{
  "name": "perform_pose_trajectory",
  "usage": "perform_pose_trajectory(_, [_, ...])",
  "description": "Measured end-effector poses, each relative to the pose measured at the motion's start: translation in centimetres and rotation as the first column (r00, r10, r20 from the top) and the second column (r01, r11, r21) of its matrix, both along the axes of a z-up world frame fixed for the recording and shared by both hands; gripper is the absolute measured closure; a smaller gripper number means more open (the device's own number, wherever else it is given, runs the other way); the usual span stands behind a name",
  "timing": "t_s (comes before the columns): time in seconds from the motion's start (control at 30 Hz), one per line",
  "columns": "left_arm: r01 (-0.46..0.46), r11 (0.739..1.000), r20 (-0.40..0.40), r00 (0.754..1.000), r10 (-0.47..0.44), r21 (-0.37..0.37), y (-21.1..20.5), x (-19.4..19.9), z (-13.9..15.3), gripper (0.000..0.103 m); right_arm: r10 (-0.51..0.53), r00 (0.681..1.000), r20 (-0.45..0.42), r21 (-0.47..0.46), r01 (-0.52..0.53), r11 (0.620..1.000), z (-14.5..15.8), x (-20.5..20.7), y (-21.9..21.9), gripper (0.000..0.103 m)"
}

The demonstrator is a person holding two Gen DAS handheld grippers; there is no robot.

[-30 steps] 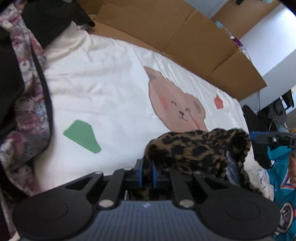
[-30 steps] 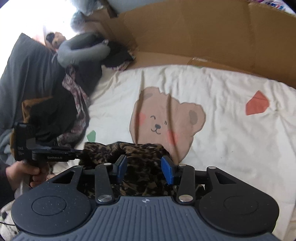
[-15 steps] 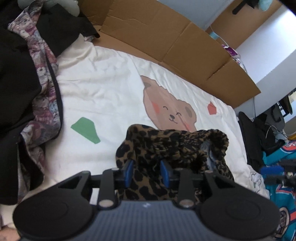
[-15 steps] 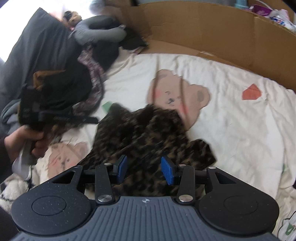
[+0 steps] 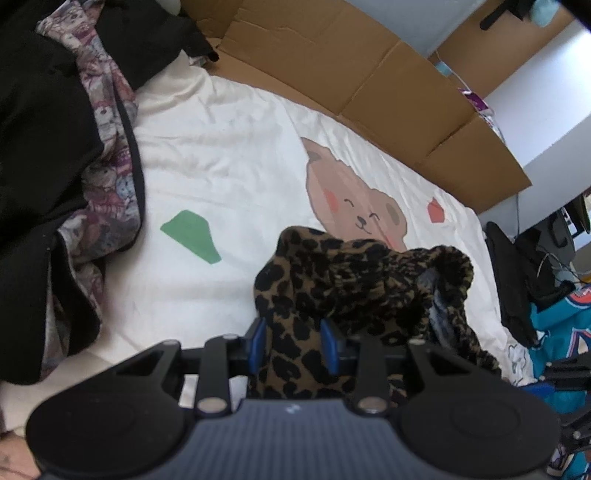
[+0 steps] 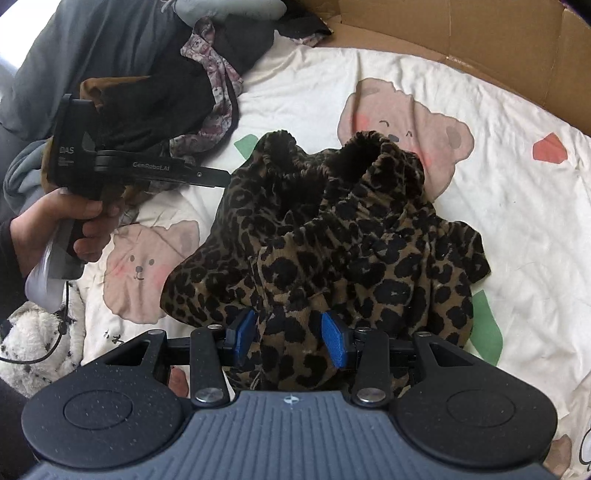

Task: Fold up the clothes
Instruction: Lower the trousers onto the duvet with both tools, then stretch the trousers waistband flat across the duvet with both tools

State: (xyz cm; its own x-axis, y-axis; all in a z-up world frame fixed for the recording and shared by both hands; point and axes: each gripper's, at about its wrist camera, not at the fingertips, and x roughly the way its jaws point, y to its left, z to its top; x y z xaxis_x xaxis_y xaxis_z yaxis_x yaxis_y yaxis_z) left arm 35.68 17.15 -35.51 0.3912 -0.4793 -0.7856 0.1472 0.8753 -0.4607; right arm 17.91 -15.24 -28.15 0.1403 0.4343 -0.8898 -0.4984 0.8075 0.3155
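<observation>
A leopard-print fleece garment (image 5: 369, 280) (image 6: 351, 229) sits bunched up on the cream bear-print sheet (image 5: 221, 177) (image 6: 498, 221). In the left wrist view my left gripper (image 5: 291, 343) has a thick fold of it filling the gap between the blue pads. The right wrist view shows that same left gripper (image 6: 221, 181) from the side, held by a hand (image 6: 55, 229), its tips at the garment's left edge. My right gripper (image 6: 288, 339) is shut on another fold at the garment's near edge, and the rest spreads away beyond it.
A pile of dark and patterned clothes (image 5: 55, 147) (image 6: 166, 92) lies along the left of the bed. Flattened cardboard (image 5: 332, 74) (image 6: 443, 33) lines the far side. A teal garment (image 5: 561, 332) and dark items sit off the right edge.
My left jaws stand wider than a second ago, with more leopard fabric between them. My right gripper has pulled back with its fold, and more of the garment now shows spread on the sheet.
</observation>
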Motion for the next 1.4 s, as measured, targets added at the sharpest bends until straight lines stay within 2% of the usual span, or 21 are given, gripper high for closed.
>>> perform_pose_trajectory(0.23, [0.015, 1.000, 0.008, 1.000, -0.015, 0.016, -0.1, -0.1, -0.1, 0.069, 0.069, 0.998, 0.008, -0.073, -0.069, 0.995, -1.8, 0.0, 2.0, 0.057])
perform_pose_trajectory(0.33, [0.005, 1.000, 0.007, 1.000, -0.006, 0.022, 0.2, -0.1, -0.2, 0.069, 0.116, 0.993, 0.021, -0.080, -0.114, 0.990, -1.9, -0.2, 2.2, 0.088])
perform_pose_trajectory(0.43, [0.003, 1.000, 0.012, 1.000, -0.004, 0.029, 0.3, 0.0, -0.4, 0.069, 0.136, 0.989, 0.050, -0.079, -0.131, 0.988, -1.2, -0.3, 1.9, 0.095])
perform_pose_trajectory(0.73, [0.047, 0.994, 0.055, 0.997, -0.053, 0.095, -0.9, 1.2, -0.5, 0.062, 0.053, 0.986, 0.156, -0.116, -0.035, 0.993, 1.4, 1.4, -2.4, 0.096])
perform_pose_trajectory(0.83, [0.069, 0.989, 0.079, 0.994, -0.080, 0.127, -1.4, 1.8, -0.2, 0.061, 0.000, 0.977, 0.213, -0.140, 0.030, 0.990, 1.9, 2.3, -4.2, 0.096])
perform_pose_trajectory(1.03, [0.151, 0.968, 0.141, 0.973, -0.182, 0.202, -3.3, 2.5, 0.8, 0.061, -0.084, 0.958, 0.273, -0.157, 0.131, 0.979, 2.0, 4.3, -7.7, 0.097])
perform_pose_trajectory(1.23, [0.265, 0.927, 0.176, 0.932, -0.317, 0.263, -5.7, 3.1, 0.9, 0.061, -0.108, 0.943, 0.314, -0.165, 0.166, 0.972, 1.6, 5.3, -9.3, 0.097])
perform_pose_trajectory(1.4, [0.338, 0.870, 0.189, 0.886, -0.423, 0.359, -8.0, 3.9, 0.2, 0.061, -0.103, 0.935, 0.340, -0.169, 0.169, 0.971, 1.1, 6.5, -9.8, 0.097])
